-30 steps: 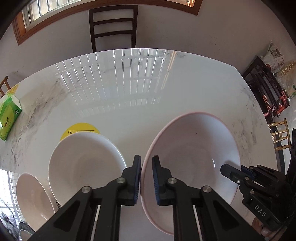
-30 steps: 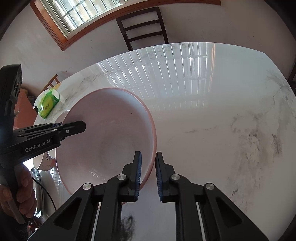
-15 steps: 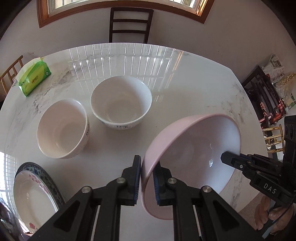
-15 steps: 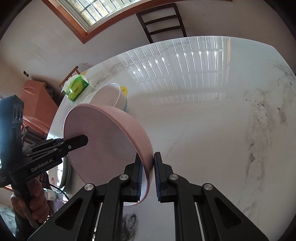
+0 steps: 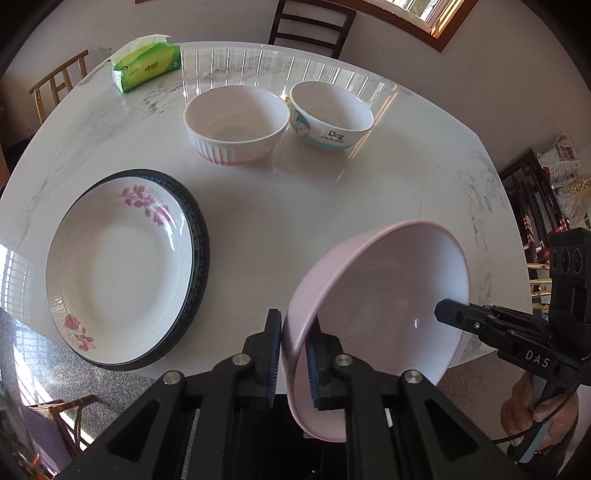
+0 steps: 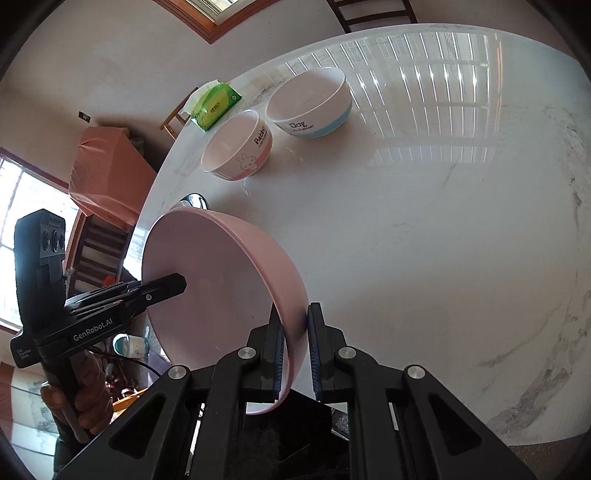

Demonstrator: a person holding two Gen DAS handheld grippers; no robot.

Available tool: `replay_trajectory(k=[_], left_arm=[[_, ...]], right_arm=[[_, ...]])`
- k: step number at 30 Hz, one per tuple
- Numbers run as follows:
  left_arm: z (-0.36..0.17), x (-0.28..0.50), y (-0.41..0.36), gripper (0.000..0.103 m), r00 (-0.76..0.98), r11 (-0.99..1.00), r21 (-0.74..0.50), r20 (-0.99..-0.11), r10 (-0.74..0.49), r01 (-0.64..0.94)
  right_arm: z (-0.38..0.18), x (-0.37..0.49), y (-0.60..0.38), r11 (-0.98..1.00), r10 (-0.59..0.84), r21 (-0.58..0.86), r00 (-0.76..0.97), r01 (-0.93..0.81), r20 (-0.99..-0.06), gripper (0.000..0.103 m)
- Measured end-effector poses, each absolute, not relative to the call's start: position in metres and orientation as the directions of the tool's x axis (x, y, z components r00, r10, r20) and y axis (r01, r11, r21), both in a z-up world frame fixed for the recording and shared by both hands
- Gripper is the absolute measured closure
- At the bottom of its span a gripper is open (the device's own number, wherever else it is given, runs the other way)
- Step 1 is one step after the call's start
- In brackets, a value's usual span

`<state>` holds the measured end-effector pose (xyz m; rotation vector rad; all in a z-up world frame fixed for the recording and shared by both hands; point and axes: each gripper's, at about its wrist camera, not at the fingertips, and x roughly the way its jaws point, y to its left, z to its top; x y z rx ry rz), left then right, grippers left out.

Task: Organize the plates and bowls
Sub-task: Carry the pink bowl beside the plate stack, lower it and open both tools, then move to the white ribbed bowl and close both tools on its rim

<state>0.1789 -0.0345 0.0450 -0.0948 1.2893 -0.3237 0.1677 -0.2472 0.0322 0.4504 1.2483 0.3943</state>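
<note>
Both grippers hold one large pink bowl [image 5: 384,302] in the air over the table's near edge. My left gripper [image 5: 293,350] is shut on its near-left rim. My right gripper [image 6: 295,341] is shut on the opposite rim of the pink bowl [image 6: 221,280]. The right gripper also shows at the right of the left wrist view [image 5: 443,312]; the left gripper shows at the left of the right wrist view [image 6: 177,284]. A white "Rabbit" bowl [image 5: 236,123] and a white "Dog" bowl [image 5: 330,114] stand side by side at the back. A floral plate [image 5: 118,269] lies on a dark-rimmed plate [image 5: 197,240] at the left.
The marble table [image 5: 295,206] is round with its edge close below the grippers. A green tissue pack [image 5: 147,66] lies at the far left. Chairs [image 5: 310,18] stand behind the table. An orange-covered piece of furniture [image 6: 107,173] stands beside it.
Both grippers have lifted the pink bowl and pulled it back toward the table's near edge. The two white bowls and the stacked plates have come into fuller view.
</note>
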Motion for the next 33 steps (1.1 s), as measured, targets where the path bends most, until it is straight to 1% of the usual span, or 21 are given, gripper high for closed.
replay_trajectory(k=[3, 17, 20, 23, 26, 27, 28, 30, 33], left_arm=[[0.039, 0.181, -0.024, 0.090, 0.224, 0.949, -0.267, -0.927, -0.300, 0.166], [0.006, 0.215, -0.010, 0.090, 0.202, 0.952, -0.275, -0.933, -0.298, 0.134], [0.005, 0.214, -0.012, 0.090, 0.227, 0.954, -0.256, -0.931, -0.287, 0.155], [0.009, 0.212, -0.011, 0.088, 0.267, 0.952, -0.259, -0.917, -0.296, 0.164], [0.016, 0.210, -0.004, 0.079, 0.330, 0.958, -0.237, -0.902, -0.280, 0.164], [0.019, 0.210, -0.001, 0.072, 0.348, 0.960, -0.232, -0.897, -0.273, 0.156], [0.021, 0.209, 0.003, 0.066, 0.359, 0.959, -0.239, -0.891, -0.278, 0.150], [0.023, 0.211, 0.012, 0.064, 0.363, 0.950, -0.273, -0.879, -0.309, 0.148], [0.024, 0.214, 0.023, 0.064, 0.360, 0.939, -0.320, -0.867, -0.344, 0.127]], right_arm=[[0.028, 0.170, -0.241, 0.846, 0.522, 0.532, 0.251, -0.030, -0.815, 0.090], [0.021, 0.189, -0.231, 0.865, 0.489, 0.502, 0.252, -0.015, -0.835, 0.089], [0.021, 0.193, -0.230, 0.866, 0.487, 0.499, 0.263, -0.024, -0.833, 0.090], [0.029, 0.191, -0.229, 0.874, 0.477, 0.481, 0.301, -0.066, -0.826, 0.086], [0.049, 0.186, -0.226, 0.899, 0.437, 0.412, 0.399, -0.151, -0.806, 0.085], [0.057, 0.185, -0.223, 0.910, 0.414, 0.374, 0.429, -0.178, -0.803, 0.081], [0.063, 0.184, -0.220, 0.915, 0.403, 0.350, 0.453, -0.199, -0.795, 0.080], [0.074, 0.186, -0.217, 0.905, 0.424, 0.352, 0.468, -0.238, -0.775, 0.080], [0.083, 0.193, -0.215, 0.894, 0.448, 0.368, 0.473, -0.256, -0.759, 0.079]])
